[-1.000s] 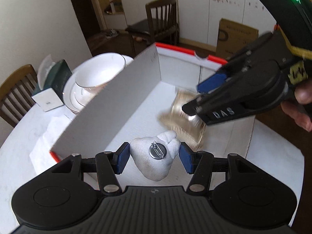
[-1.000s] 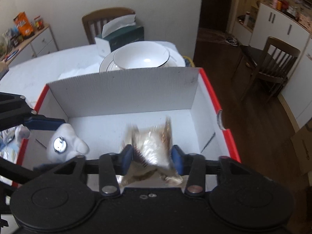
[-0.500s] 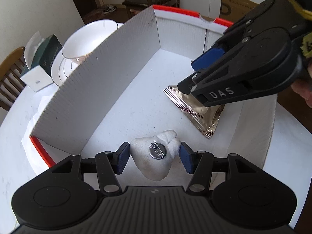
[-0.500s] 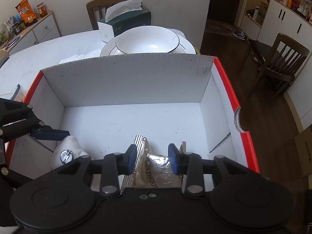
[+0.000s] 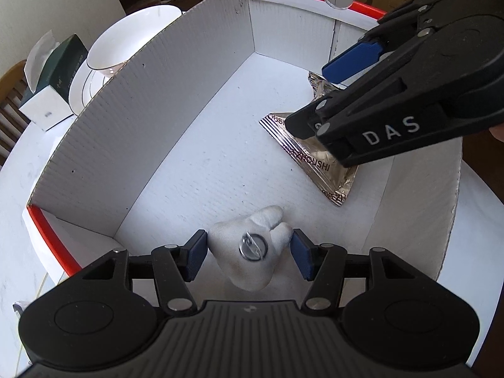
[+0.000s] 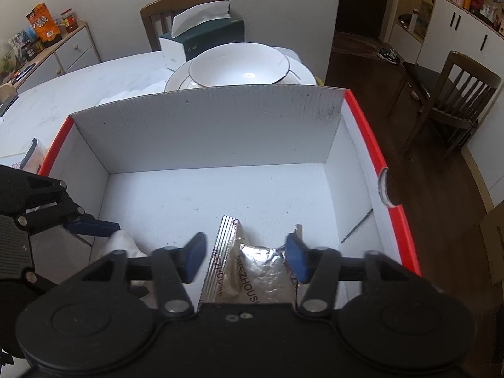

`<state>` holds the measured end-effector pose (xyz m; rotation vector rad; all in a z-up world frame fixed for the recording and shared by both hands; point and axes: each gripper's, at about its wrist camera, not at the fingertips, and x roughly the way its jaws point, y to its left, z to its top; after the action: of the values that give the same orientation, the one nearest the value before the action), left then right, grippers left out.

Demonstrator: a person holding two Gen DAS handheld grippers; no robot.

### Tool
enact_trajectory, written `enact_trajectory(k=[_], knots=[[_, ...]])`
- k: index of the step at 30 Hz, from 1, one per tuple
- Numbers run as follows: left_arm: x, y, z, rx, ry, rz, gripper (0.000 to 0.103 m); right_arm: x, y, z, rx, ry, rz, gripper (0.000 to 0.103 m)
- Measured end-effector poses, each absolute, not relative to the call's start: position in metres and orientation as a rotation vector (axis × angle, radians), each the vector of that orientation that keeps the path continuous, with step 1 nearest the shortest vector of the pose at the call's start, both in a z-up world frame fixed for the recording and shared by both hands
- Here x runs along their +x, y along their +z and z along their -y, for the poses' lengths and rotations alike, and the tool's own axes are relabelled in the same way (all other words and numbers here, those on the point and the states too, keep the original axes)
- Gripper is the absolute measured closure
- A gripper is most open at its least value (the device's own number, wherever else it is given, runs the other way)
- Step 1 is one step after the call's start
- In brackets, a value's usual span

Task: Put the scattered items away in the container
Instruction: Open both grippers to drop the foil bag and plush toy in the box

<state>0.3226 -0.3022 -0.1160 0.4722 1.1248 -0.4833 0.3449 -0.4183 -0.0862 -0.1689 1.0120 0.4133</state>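
A white cardboard box with red rims (image 5: 157,126) (image 6: 204,126) stands on the table. My left gripper (image 5: 249,245) is low inside its near corner. Its blue pads still touch both sides of a white plush toy (image 5: 249,271) with a metal pin on its back, and the jaws are starting to open. The toy (image 6: 121,242) sits at the box floor. My right gripper (image 6: 245,249) (image 5: 308,97) hovers over a silver foil packet (image 5: 315,160) (image 6: 261,271) lying flat on the floor of the box. Its jaws are opening, and the pads stand clear of the packet.
Behind the box a white bowl (image 6: 242,69) rests on stacked plates, with a green and white tissue box (image 6: 204,37) beyond it. A wooden chair (image 6: 450,94) stands on the dark floor to the right. A small packet (image 6: 31,154) lies left of the box.
My right gripper let go of the foil packet, which now lies on the box floor, and its jaws have spread. My left gripper sank deeper into the box with the plush toy.
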Motion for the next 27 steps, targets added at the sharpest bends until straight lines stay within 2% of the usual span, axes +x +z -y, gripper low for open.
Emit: enact_trajectory(k=[5,8,17,19,21,27], knots=[[0.320,-0.115,0.301,0.467,-0.481,-1.114,0.043,0.344,-0.086,0.423,-0.157,0.405,-1.016,0.045],[0.317,-0.113,0.299,0.463,-0.485,-1.109,0.043,0.342,-0.083,0.426,-0.143,0.404,-1.007,0.038],[0.317,-0.101,0.296,0.417,-0.502,-1.075,0.040,0.338,-0.070,0.433,-0.108,0.409,-0.970,0.033],[0.316,-0.098,0.295,0.406,-0.499,-1.065,0.033,0.337,-0.066,0.434,-0.103,0.411,-0.963,0.033],[0.315,-0.093,0.294,0.398,-0.483,-1.050,0.015,0.337,-0.064,0.434,-0.099,0.410,-0.956,0.032],[0.313,-0.079,0.284,0.314,-0.488,-1.028,0.011,0.333,-0.056,0.437,-0.078,0.413,-0.934,0.032]])
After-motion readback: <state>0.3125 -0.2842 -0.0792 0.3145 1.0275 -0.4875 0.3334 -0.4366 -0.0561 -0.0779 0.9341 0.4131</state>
